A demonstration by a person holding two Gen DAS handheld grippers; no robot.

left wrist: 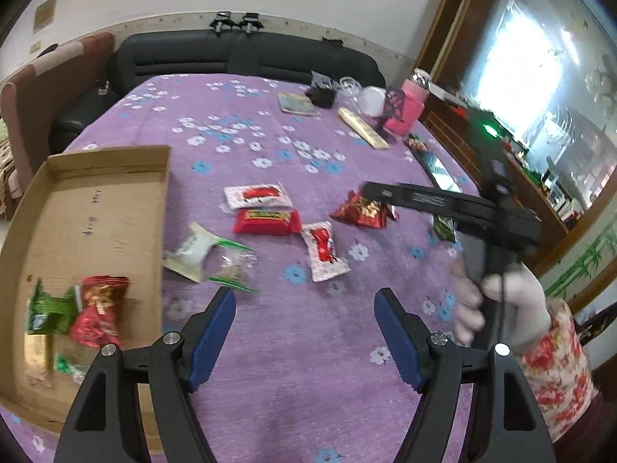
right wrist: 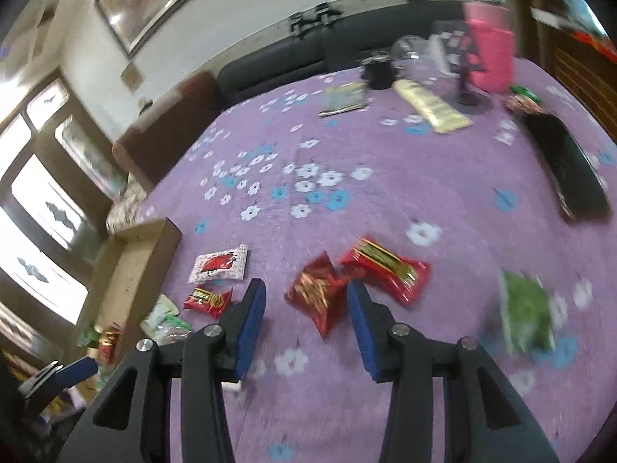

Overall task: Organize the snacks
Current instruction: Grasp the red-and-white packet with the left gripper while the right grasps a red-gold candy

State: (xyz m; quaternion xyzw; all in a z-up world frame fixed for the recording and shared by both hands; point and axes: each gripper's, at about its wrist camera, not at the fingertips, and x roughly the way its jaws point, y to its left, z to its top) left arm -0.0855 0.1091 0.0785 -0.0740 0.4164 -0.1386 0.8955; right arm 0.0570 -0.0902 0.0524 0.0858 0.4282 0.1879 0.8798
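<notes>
Both tools gape wide, empty: left tool point(left wrist: 304, 305); right tool point(right wrist: 306, 301) over red packet point(right wrist: 318, 295), long axis diagonal.

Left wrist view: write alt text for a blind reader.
The open left gripper hovers over a purple flowered tablecloth strewn with snack packets. A cardboard box at left holds several packets; at right a gloved hand grips the right gripper.

I read no legible text: handwriting on the brown cardboard tray point(left wrist: 96, 208) and the snack-wrapper print are blurred.
</notes>
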